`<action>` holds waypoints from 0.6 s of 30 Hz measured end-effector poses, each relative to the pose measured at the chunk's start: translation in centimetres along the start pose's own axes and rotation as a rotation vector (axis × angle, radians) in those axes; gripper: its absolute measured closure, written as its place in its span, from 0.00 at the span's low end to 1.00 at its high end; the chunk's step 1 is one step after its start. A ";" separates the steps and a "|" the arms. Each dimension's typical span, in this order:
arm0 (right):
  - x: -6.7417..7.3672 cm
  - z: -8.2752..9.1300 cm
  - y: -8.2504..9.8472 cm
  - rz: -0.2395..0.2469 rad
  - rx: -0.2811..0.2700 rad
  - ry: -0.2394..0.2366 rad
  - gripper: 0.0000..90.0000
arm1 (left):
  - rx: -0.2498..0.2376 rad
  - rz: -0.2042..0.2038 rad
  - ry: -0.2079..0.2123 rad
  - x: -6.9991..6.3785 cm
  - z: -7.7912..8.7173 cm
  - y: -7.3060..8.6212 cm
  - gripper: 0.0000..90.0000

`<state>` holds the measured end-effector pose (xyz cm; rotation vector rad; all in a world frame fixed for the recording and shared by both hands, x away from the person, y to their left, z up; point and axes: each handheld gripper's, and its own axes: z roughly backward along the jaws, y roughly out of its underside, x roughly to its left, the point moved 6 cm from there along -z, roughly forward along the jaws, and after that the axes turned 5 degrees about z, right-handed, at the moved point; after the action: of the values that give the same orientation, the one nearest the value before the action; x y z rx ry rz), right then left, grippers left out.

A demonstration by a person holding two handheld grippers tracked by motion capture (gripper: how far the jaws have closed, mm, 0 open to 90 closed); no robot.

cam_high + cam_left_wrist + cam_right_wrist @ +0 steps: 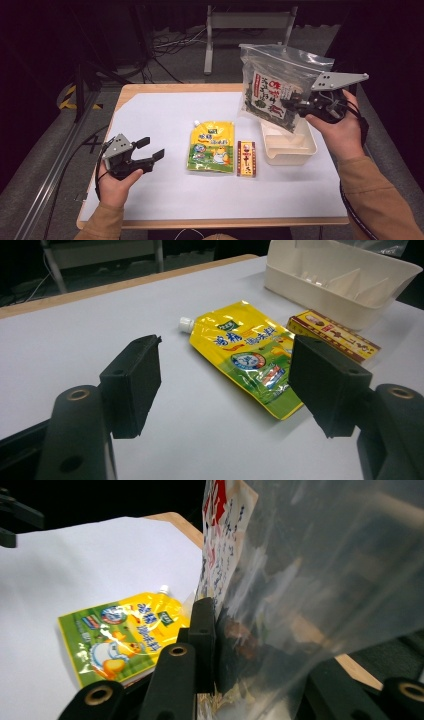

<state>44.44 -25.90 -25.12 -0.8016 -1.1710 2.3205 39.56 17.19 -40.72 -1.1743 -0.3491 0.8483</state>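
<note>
The white counter (165, 195) carries a cream tray (290, 145), a yellow spouted pouch (212, 146) and a small red and yellow box (246, 158) lying between them. Above the tray hangs a clear bag of dark dried leaves (272, 87), well off the counter, pinched at its lower edge by the right gripper (300, 106), whose fingers (202, 640) press the plastic. The left gripper (150, 148) hovers low near the pouch, fingers (135, 382) spread wide apart with nothing between them.
</note>
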 end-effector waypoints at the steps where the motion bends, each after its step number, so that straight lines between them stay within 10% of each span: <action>1: -0.3 0.0 0.1 0.003 0.001 0.010 0.82 | -0.001 -0.005 -0.007 0.1 -0.1 0.0 0.33; 18: -3.9 -0.3 1.3 0.002 0.023 0.079 0.81 | 0.053 -0.006 -0.028 1.1 -0.6 1.1 0.30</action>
<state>47.38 -28.78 -25.16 -0.8790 -1.1081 2.2780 40.26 17.76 -42.17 -1.1124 -0.3514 0.8644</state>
